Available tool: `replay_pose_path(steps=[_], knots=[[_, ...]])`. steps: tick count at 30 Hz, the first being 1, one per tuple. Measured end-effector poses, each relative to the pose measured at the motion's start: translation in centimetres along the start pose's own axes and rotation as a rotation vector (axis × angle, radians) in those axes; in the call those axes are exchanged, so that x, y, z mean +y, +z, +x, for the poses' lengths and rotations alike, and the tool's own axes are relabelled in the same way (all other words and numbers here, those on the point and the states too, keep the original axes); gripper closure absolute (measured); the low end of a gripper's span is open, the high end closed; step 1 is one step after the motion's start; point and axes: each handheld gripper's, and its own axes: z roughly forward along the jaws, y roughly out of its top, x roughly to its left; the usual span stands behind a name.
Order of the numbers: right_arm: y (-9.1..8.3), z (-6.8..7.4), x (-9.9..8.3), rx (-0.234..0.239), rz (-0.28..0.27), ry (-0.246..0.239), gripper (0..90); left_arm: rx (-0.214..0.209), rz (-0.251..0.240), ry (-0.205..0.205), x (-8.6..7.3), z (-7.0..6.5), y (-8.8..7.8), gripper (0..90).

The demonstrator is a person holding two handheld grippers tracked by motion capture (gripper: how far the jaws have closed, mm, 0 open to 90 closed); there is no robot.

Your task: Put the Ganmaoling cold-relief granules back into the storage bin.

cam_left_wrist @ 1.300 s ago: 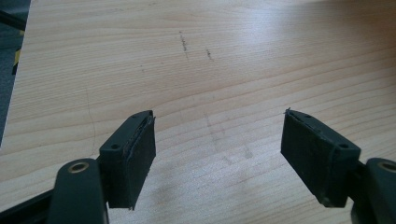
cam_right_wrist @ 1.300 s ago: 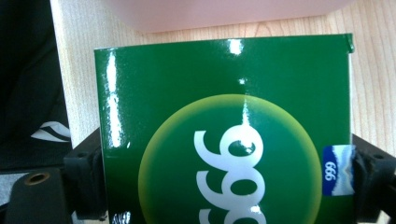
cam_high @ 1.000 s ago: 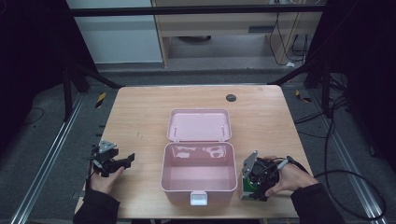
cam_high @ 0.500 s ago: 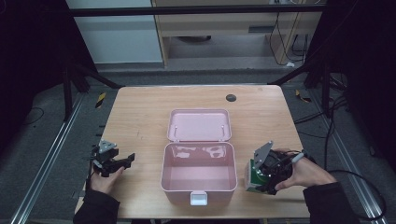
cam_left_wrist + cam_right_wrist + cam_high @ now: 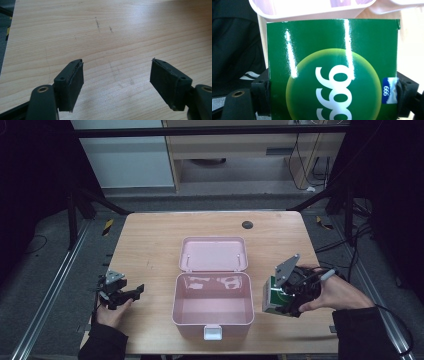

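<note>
Right claw [image 5: 286, 304] grips a green box [image 5: 273, 296] by its sides, above the surface [image 5: 150, 245] beside the open pink case [image 5: 212, 307]. Left claw [image 5: 116, 83] gapes wide. Glossy cardboard could slip, or snag the case rim.

We count one pink box [image 5: 212, 312] with one hinged lid [image 5: 214, 253], standing open on one wooden table [image 5: 150, 240]. We see one green carton [image 5: 332, 70]. We count two grippers, a left gripper [image 5: 131, 292] and a right gripper [image 5: 280, 302], and two hands. One dark round spot [image 5: 247, 224] marks the tabletop.
</note>
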Motion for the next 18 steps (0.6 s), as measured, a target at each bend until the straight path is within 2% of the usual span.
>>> replay_pose_path(steps=[11, 18], knots=[[-3.4, -0.4, 3.2, -0.028, -0.012, -0.040, 16.4, -0.001, 0.003, 0.003, 0.0, 0.0, 0.0, 26.1], [-4.1, -0.4, 4.6, -0.023, -0.008, -0.050, 16.4, -0.001, 0.004, 0.003, 0.0, 0.0, 0.0, 26.1]])
